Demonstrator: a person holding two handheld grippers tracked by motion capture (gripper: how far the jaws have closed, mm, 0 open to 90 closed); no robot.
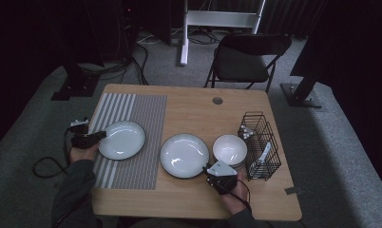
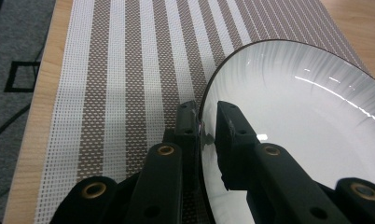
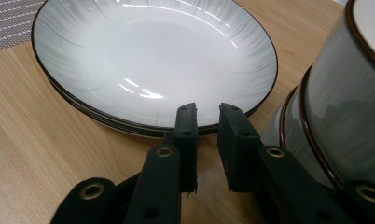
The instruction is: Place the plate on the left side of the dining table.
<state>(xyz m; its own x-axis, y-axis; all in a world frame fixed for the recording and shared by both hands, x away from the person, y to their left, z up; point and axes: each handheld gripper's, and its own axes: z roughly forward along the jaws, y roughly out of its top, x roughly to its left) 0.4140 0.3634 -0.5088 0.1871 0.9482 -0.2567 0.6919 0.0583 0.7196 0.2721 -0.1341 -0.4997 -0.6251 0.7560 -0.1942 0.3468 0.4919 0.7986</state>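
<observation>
On the striped placemat (image 1: 132, 137) at the left of the worktop (image 1: 194, 102), a white plate (image 1: 122, 139) has been set down flat. Its near rim is straddled by the left tongs (image 2: 205, 122), one jaw under the edge and one over it. A small gap is seen between the pads and the rim, so the plate is judged to be let go rather than pinched; whether a pad brushes the rim cannot be told for certain.

To the right of the mat, a stack of matching plates (image 1: 184, 155) is left on the bare wood; in the right gripper view at least two plates (image 3: 153, 65) can be counted, one on the other. The right tongs (image 3: 207, 121) are held just in front of that stack's near edge, jaws parted with nothing between them. Stacked bowls (image 1: 230, 150) stand just beside the plates, and a wire cutlery basket (image 1: 260, 147) with utensils stands beside them near the right edge.

As for progress, laying the place seems to be at an early stage: the first plate is placed on the mat and needs only to be left. A bowl and cutlery would presumably still have to be brought over, and the right tongs appear poised for a next pick.
</observation>
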